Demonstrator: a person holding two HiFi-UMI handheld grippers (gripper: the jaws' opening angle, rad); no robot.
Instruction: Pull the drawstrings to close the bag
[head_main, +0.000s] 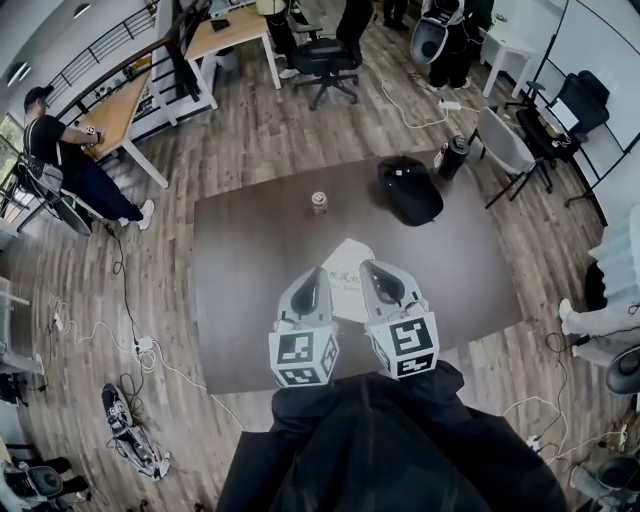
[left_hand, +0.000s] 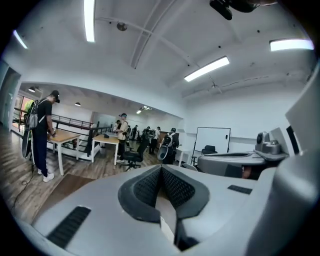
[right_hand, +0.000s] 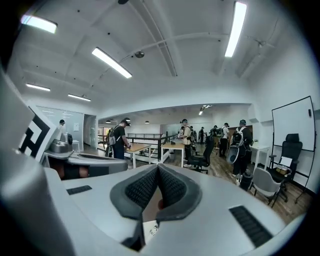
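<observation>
left gripper (left_hand: 161, 169) and right gripper (right_hand: 158, 167), both pinched fully shut on the drawstrings (left_hand: 166, 209), hold the white bag (head_main: 345, 262) hanging over the brown mat (head_main: 250, 300); risk: a cord could slip free, dropping the bag unclosed.

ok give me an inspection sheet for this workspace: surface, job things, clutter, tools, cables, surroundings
surface: dark brown rectangular surface, mostly bare; table or floor mat, cannot tell
job's things: white bag with dark print, hanging between the two tools
clutter: small can upright towards the far edge; black rounded item near the far right corner
grippers: left tool and right tool side by side, both shut on the white bag's top
cables: power strip with white cables on the floor at left; another white cable beyond the surface
surroundings: wood floor, desks, office chair, person at a desk
</observation>
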